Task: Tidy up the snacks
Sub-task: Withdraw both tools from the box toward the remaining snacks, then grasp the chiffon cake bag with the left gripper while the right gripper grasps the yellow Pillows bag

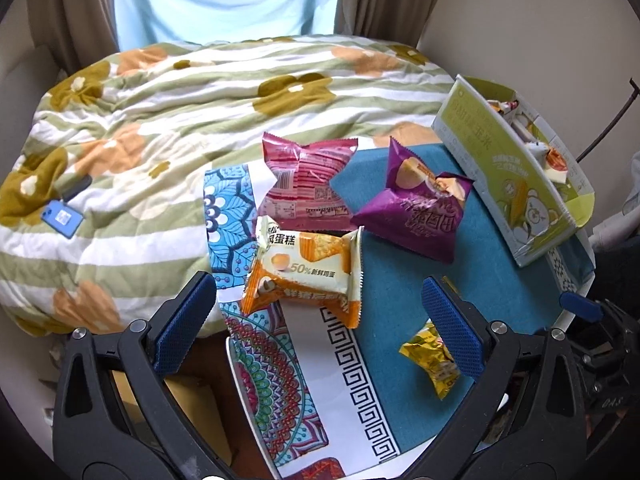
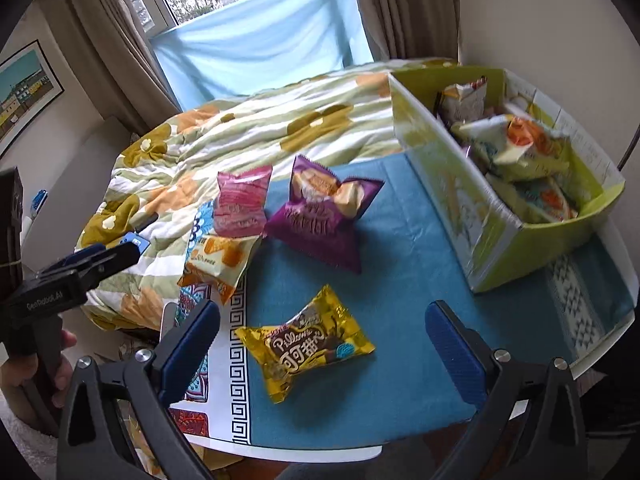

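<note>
Several snack packs lie on a blue patterned table [image 1: 400,280] [image 2: 400,280]: an orange egg-cake pack [image 1: 308,272] [image 2: 218,258], a pink pack [image 1: 308,184] [image 2: 240,202], a purple pack [image 1: 420,208] [image 2: 324,220] and a gold pack [image 1: 430,360] [image 2: 308,350]. A green box [image 1: 504,168] [image 2: 472,208] at the right holds several snacks. My left gripper [image 1: 320,328] is open just short of the orange pack. My right gripper [image 2: 320,356] is open around the gold pack without touching it. The left gripper's finger [image 2: 100,258] shows at the left of the right wrist view, held by a hand [image 2: 24,368].
A bed with a flowered, striped quilt [image 1: 180,120] [image 2: 260,128] lies beyond the table. A blue phone [image 1: 62,216] rests on it. Curtains and a window [image 2: 240,0] stand behind. A wall is close beside the box on the right.
</note>
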Tool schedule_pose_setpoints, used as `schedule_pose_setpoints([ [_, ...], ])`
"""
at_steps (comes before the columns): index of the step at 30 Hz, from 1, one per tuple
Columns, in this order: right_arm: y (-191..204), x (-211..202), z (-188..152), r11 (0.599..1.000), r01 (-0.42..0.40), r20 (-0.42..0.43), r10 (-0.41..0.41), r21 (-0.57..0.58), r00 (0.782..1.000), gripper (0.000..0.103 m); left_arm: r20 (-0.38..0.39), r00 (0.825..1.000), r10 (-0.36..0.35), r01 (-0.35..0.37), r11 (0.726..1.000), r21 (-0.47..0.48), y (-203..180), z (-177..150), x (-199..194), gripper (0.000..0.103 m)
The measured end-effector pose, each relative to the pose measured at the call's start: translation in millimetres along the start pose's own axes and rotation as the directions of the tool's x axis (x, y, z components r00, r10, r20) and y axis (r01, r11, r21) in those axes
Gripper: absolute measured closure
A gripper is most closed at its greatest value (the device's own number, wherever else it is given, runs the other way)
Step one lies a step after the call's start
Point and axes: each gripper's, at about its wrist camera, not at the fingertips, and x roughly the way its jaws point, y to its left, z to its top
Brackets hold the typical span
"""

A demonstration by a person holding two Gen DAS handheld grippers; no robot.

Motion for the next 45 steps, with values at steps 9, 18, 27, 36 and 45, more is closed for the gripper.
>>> schedule_pose_setpoints([
  [9,-8,58,-34,0.991,-0.018,-0.173,0.041,0.134,0.984,0.001,-0.115,0.993,-0.021,0.022,1.0,0.008,18,2,79,0.001],
  [18,-23,95,-52,0.939,-0.08,-0.248,0.169,0.334,0.954,0.001,-0.184,0.982,-0.027,0.035,0.999,0.04,19,8,121,0.001],
  [27,-22,119,-47,0.916,-0.095,-0.269,0.212,0.39,0.94,0.001,-0.209,0.977,-0.044,0.054,0.998,0.042,23,3,137,0.008],
  [36,-15,129,-35,0.931,-0.093,-0.266,0.196,0.354,0.944,0.001,-0.206,0.976,-0.07,0.074,0.997,0.008,24,-5,128,0.018],
  [45,-15,135,-22,0.947,-0.075,-0.256,0.16,0.314,0.953,0.001,-0.204,0.977,-0.068,0.067,0.998,-0.013,18,-22,109,0.019],
])
